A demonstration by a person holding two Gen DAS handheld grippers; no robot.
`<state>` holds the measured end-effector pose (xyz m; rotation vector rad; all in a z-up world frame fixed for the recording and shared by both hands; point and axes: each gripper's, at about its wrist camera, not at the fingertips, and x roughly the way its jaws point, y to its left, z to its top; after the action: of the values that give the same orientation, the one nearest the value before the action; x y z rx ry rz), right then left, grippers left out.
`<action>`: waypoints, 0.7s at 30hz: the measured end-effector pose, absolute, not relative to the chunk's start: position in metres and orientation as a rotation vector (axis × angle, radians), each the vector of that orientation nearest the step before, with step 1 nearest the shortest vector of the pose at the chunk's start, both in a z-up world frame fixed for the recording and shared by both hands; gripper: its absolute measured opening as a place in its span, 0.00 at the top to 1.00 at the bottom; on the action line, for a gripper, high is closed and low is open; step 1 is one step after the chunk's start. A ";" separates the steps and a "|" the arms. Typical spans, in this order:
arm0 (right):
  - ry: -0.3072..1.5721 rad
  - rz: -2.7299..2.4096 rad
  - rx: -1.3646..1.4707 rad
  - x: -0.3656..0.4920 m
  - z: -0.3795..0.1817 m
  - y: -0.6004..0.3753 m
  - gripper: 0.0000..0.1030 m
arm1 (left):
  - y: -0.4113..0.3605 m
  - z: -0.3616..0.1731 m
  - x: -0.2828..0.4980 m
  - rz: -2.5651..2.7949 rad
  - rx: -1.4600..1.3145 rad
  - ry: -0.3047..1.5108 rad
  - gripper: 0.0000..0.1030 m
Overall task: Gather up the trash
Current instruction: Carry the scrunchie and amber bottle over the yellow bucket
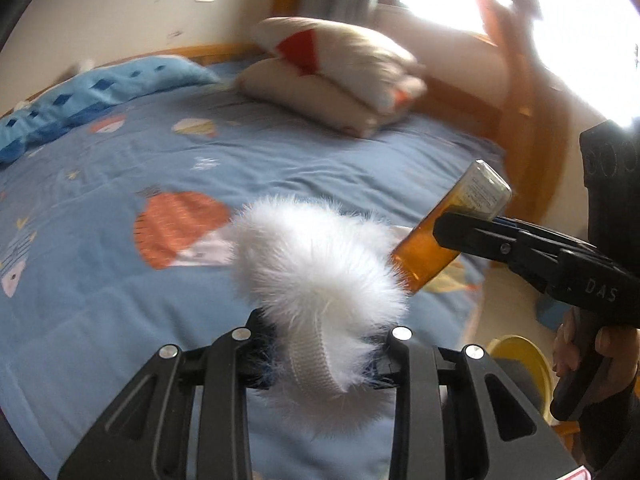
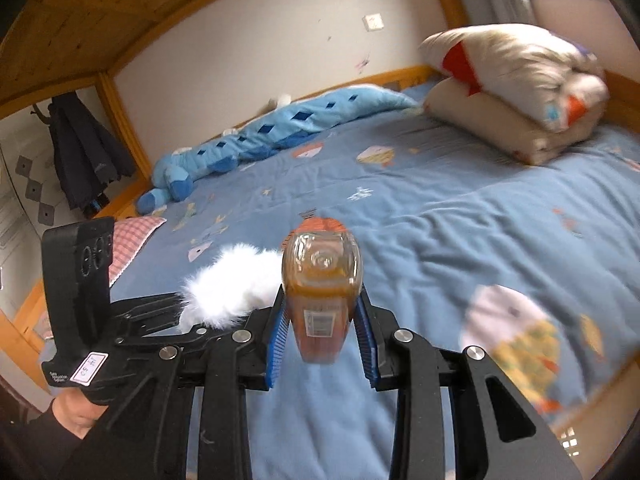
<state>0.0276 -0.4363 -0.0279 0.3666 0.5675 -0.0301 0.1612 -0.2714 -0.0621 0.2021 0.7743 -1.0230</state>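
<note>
Between left claw [image 1: 320,364] pads: white fluffy fur scrap [image 1: 316,256], clenched, soft, light. Right claw [image 2: 322,340]: grasping amber plastic bottle [image 2: 320,296] mid-body, slippery.

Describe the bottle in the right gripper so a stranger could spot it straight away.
Over the blue patterned bedspread, the right gripper is shut on a clear bottle of amber liquid with a small label. Unlike the fluffy white item held in the left gripper beside it, it is hard, see-through and orange.

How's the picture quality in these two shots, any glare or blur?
Left wrist view: the window is blown out white, and the folded quilt is smeared. Right wrist view: even light, the bedspread blurs rightward, the bottle stays fairly sharp. Both bend straight edges.
</note>
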 end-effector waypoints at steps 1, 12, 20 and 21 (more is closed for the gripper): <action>0.562 -0.041 0.365 0.012 -0.025 -0.438 0.70 | -0.275 -0.060 0.149 -1.043 0.205 0.770 0.70; 0.564 -0.257 0.418 -0.160 -0.033 -0.468 0.70 | -0.341 -0.057 0.002 -1.306 0.332 0.741 0.70; 0.607 -0.427 0.497 -0.271 -0.069 -0.484 0.70 | -0.381 -0.089 -0.076 -1.449 0.415 0.820 0.69; 0.619 -0.443 0.503 -0.281 -0.076 -0.484 0.70 | -0.384 -0.094 -0.084 -1.456 0.425 0.832 0.69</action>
<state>-0.2815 -0.4844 -0.0758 0.5028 0.6193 -0.4435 -0.0841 -0.3836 -0.0941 0.4253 0.8316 -1.4557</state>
